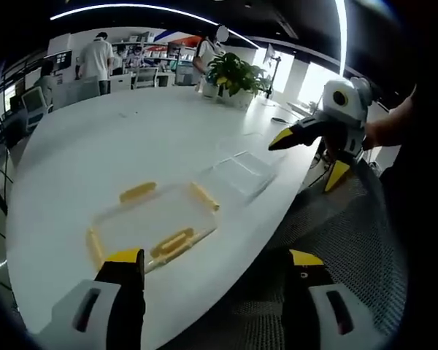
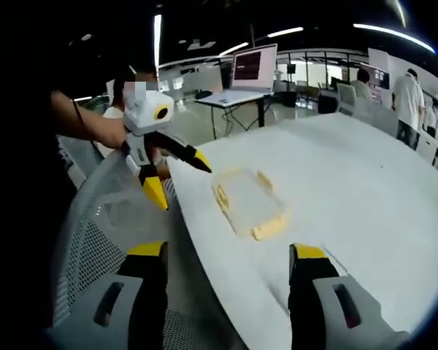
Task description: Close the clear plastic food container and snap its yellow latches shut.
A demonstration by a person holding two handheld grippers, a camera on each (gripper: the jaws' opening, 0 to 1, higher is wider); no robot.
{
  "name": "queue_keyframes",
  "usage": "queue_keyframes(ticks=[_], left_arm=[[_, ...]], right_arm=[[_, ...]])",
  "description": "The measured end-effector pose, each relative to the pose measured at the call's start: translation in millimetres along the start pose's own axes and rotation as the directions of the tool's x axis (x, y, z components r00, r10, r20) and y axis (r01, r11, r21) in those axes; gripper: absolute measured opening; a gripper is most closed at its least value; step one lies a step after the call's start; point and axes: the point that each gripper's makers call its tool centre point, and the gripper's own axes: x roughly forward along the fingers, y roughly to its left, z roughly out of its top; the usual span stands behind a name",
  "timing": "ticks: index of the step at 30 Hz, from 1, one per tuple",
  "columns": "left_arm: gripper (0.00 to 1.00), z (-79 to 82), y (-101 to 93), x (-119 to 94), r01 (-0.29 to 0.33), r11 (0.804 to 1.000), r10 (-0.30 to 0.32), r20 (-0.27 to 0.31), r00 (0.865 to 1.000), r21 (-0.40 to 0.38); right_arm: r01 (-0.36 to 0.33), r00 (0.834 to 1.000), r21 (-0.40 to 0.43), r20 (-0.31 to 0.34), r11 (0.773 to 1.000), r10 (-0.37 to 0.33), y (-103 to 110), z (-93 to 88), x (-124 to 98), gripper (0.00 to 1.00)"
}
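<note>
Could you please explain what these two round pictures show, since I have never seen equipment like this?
A person holds a hand tool with two yellow-tipped jaws in each hand, and a fisheye camera rides on each tool. In the left gripper view, the left gripper rises from the bottom, jaws apart and empty; the right gripper comes in from the right, also open and empty. The right gripper view looks the other way: its own jaws are at the bottom, and the left gripper appears at upper left. On the white table lie a clear lid with yellow latches and, beside it, the clear container. A potted plant stands at the table's far end.
</note>
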Motion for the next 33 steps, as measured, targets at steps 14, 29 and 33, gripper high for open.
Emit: queue_keyframes(ticks=[14, 29, 33], left_arm=[[0.75, 3.8, 13.2, -2.1, 0.013, 0.999, -0.012, -0.030, 0.999, 0.030], [0.74, -8.0, 35.9, -3.6, 0.032, 0.996, -0.019, -0.149, 0.989, 0.086], [0.73, -8.5, 40.4, -5.1, 0.035, 0.995, -0.019, -0.162, 0.987, 0.095]], right_arm=[[-0.010, 1.000, -0.066, -0.028, 0.998, 0.008, -8.0, 11.8, 15.5, 0.63], [-0.021, 0.998, -0.101, -0.057, 0.995, 0.016, -22.4, 22.2, 35.9, 0.61], [-0.018, 0.998, -0.097, -0.063, 0.995, 0.012, -26.4, 23.5, 40.4, 0.62]])
